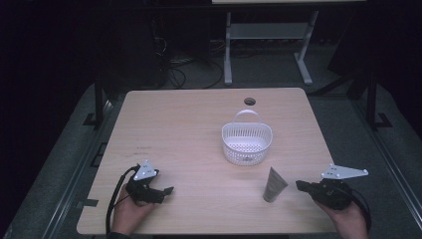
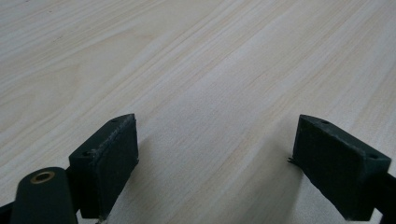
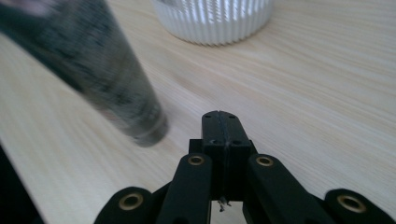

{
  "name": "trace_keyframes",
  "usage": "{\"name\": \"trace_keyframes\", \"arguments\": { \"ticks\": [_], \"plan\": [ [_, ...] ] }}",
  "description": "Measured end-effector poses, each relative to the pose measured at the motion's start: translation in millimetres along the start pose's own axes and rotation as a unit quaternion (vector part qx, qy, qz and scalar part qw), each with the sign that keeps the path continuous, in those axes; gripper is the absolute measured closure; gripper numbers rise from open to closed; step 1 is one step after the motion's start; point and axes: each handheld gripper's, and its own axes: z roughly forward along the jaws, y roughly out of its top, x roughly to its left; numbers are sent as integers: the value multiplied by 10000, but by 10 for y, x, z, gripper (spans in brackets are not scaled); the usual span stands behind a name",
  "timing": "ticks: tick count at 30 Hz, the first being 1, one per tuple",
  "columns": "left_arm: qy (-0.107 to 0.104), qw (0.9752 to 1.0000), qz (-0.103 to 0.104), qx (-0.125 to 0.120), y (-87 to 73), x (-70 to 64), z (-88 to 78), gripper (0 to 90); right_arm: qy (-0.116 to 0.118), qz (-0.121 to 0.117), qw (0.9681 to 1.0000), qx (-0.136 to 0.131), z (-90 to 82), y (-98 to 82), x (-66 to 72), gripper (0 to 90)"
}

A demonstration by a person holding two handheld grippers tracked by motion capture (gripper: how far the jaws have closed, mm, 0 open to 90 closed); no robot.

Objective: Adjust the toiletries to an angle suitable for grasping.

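My right gripper [image 1: 300, 184] has its jaws pressed together, pad against pad, nothing pinched between them; the right gripper view [image 3: 220, 122] shows the closed seam clearly. It sits near the table's [image 1: 189, 129] front right corner, tips pointing left toward the tube.

The grey tube [image 1: 274, 184] stands on its cap just beyond those tips, apart from them, no contact. It's tilted, flat crimped end up and leaning away from the gripper. In the right gripper view the tube [image 3: 88, 65] is ahead and to the left of the closed jaws, blurred, its cap end on the wood near the tips but clear of them.

The white slotted basket [image 1: 247, 141] with its hoop handle is further out, beyond the tube and well apart from the right gripper. Right gripper view catches its ribbed wall [image 3: 215, 21] straight ahead at the top.

My left gripper [image 1: 166, 191] is spread wide, nothing between the pads. It sits low near the front left of the table, tips pointing right. Left gripper view [image 2: 215, 158] has bare wood between the two pads. The tube is well off to its right, roughly level with it; the basket is ahead and to the right.
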Motion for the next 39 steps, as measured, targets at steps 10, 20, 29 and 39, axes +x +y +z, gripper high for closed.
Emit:
{"name": "trace_keyframes", "arguments": {
  "ticks": [10, 20, 29, 39],
  "plan": [
    [0, 10000, -2, -1, 0, 0, 0, 135, 492, -194, 9982, -297, -188, 144, 200, 900],
    [1, 10000, -20, -17, 0, -3, 2, 135, 699, -417, 9958, -421, -298, 234, 350, 900],
    [1, 10000, -21, -18, 0, -3, 3, 135, 950, -537, 9926, -535, -369, 285, 456, 900],
    [1, 10000, -19, -16, 0, -3, 2, 134, 1106, -654, 9898, -621, -339, 363, 581, 900]
  ]
}}
